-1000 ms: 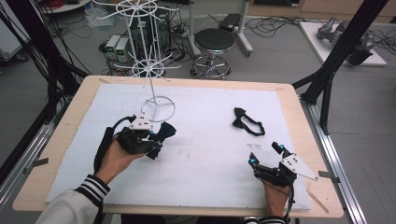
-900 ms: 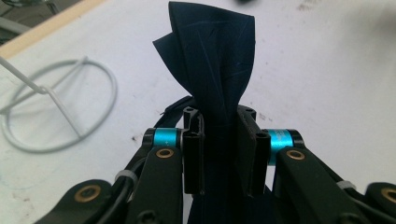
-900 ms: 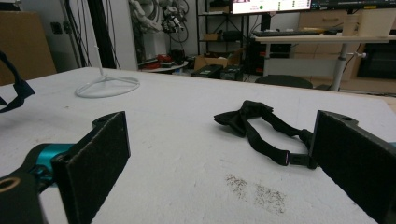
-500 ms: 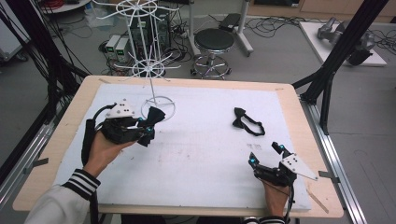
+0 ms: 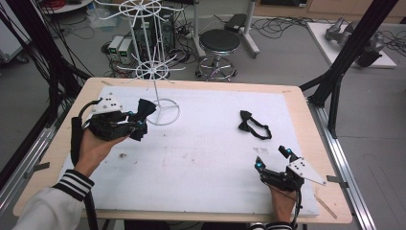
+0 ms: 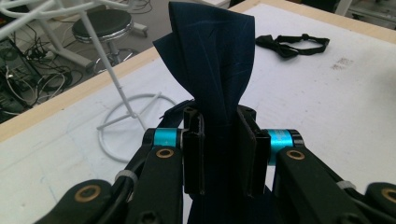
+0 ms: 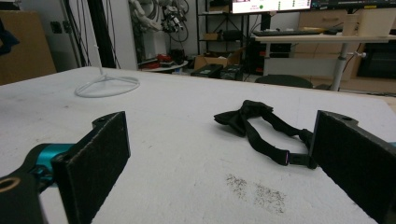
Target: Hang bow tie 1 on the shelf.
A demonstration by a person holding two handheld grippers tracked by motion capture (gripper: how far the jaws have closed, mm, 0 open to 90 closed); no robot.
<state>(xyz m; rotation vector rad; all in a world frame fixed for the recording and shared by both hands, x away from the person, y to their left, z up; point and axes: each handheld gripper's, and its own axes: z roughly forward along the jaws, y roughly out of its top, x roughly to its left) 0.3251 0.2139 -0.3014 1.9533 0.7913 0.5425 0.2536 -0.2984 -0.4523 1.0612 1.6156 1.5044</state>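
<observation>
The left gripper (image 5: 140,123) is pinching a dark blue bow tie (image 6: 212,56) by its middle, the cloth fanning up out of the jaws, held just beside the white rack (image 5: 154,69) at the height of its lower spokes, above the ring base. The step looks like hanging the tie on one of those thin arms. To do that well, I'd keep the pinch firm on the knot, let the strap hang loose below, and bring the loop up over a spoke tip, not push the cloth into the pole, since the rack looks light and could tip. The right gripper (image 5: 273,158) rests on the table well away from the rack, jaws spread wide and empty, facing a second tie (image 5: 253,125) lying flat.
</observation>
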